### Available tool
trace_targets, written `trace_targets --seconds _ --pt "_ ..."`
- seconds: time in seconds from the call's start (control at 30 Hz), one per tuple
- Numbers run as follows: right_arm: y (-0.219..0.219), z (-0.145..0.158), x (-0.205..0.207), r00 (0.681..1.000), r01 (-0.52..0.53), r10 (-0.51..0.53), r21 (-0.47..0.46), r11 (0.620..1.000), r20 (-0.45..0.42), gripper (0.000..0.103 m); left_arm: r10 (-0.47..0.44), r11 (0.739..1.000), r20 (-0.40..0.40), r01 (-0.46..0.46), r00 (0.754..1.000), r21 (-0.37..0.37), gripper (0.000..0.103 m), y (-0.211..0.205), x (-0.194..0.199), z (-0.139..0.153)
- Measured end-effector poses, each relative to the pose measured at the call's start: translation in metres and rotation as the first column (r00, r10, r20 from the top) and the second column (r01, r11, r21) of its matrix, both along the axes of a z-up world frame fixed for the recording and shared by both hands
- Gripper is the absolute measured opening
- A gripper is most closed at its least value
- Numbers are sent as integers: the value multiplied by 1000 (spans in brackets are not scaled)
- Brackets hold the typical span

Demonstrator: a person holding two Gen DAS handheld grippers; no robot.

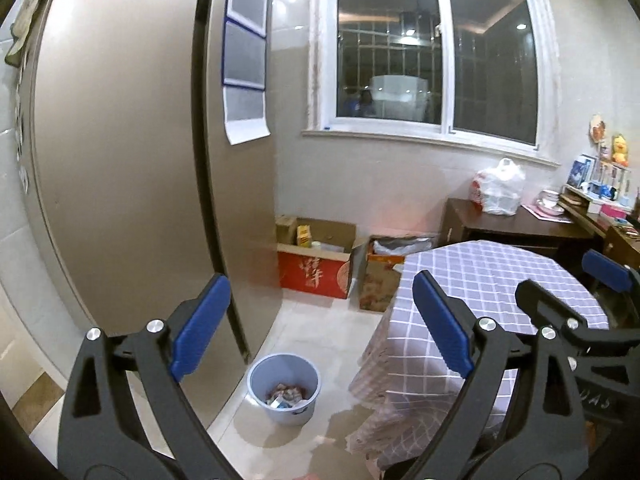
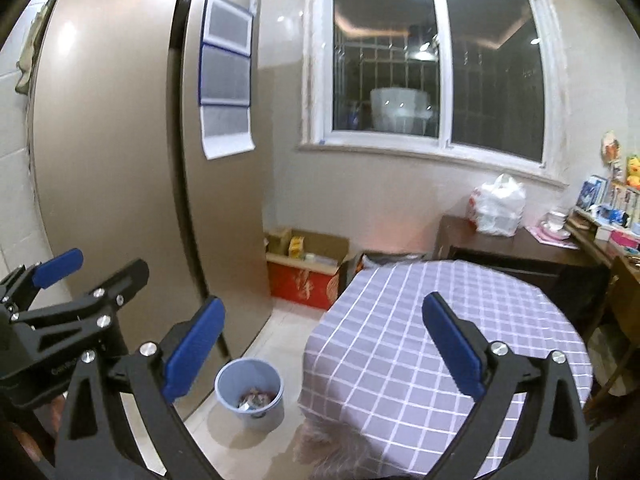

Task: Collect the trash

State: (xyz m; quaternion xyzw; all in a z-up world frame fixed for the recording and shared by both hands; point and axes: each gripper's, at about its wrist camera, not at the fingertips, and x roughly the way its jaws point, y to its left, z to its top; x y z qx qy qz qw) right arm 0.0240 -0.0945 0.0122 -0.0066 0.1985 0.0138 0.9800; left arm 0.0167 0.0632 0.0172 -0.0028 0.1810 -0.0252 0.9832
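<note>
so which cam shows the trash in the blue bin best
Left wrist view: the blue bin sits larger, its trash plain between open fingers. The right wrist view shows the bin smaller, contents blurrier, beside its finger.

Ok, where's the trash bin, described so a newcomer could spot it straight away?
Start at the tall beige fridge on the left and drop to the floor at its front corner. There, between the fridge and the round table with the lilac checked cloth, stands a small pale blue plastic bin. It is the only round open container on the floor, and it holds wrappers, unlike the cardboard boxes under the window.
</note>
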Motion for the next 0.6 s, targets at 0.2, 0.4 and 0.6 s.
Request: trace_targets --seconds 0.2,0.4,0.6 --pt "-9 17 -23 998 18 -18 5 1000 53 97 -15 1000 50 15 999 8 91 -10 -19 13" --pt "-17 24 -33 996 27 -28 12 1000 79 97 -11 999 98 7 995 45 91 -22 -30 25" --pt "-21 28 -37 996 27 -28 15 1000 87 97 -15 999 101 11 995 41 91 -27 -30 28"
